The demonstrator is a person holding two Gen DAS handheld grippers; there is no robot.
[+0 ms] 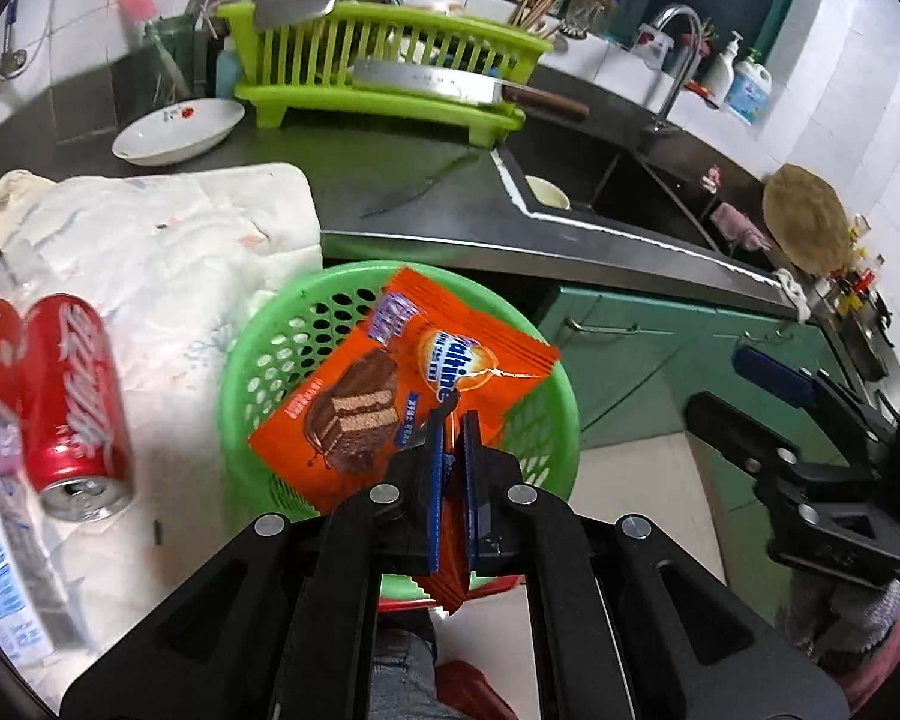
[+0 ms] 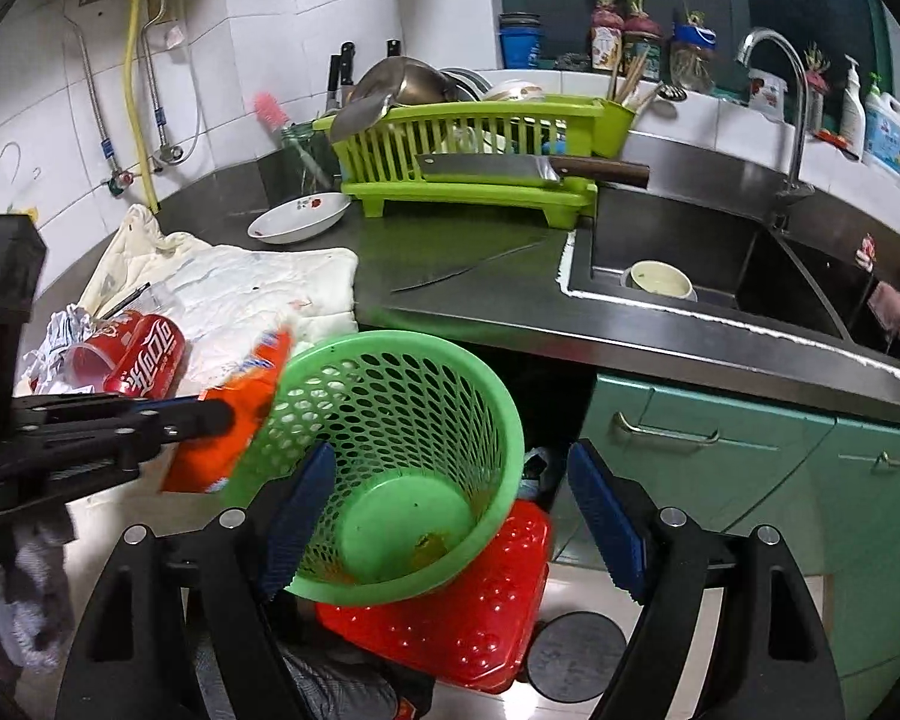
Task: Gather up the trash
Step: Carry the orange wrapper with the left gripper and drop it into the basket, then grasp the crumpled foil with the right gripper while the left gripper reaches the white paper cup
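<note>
My left gripper (image 1: pixel 453 432) is shut on an orange Ovaltine wrapper (image 1: pixel 384 384) and holds it over the mouth of the green perforated basket (image 1: pixel 252 372). In the right wrist view the wrapper (image 2: pixel 240 414) sits at the basket's left rim, held by the left gripper (image 2: pixel 222 414). My right gripper (image 2: pixel 450 510) is open, its blue pads on either side of the green basket (image 2: pixel 402 420) without closing on it. Red cola cans (image 1: pixel 75 402) lie on the white cloth (image 1: pixel 180 240) to the left; a can also shows in the right wrist view (image 2: pixel 147 354).
The basket stands on a red stool (image 2: pixel 468 618) in front of green cabinets (image 2: pixel 750 468). On the steel counter (image 1: pixel 390 180) are a white bowl (image 1: pixel 177 132), a knife (image 1: pixel 414 189), a green dish rack (image 1: pixel 390 72) and a sink (image 2: pixel 720 264). A blue-white carton (image 1: pixel 0 570) lies at left.
</note>
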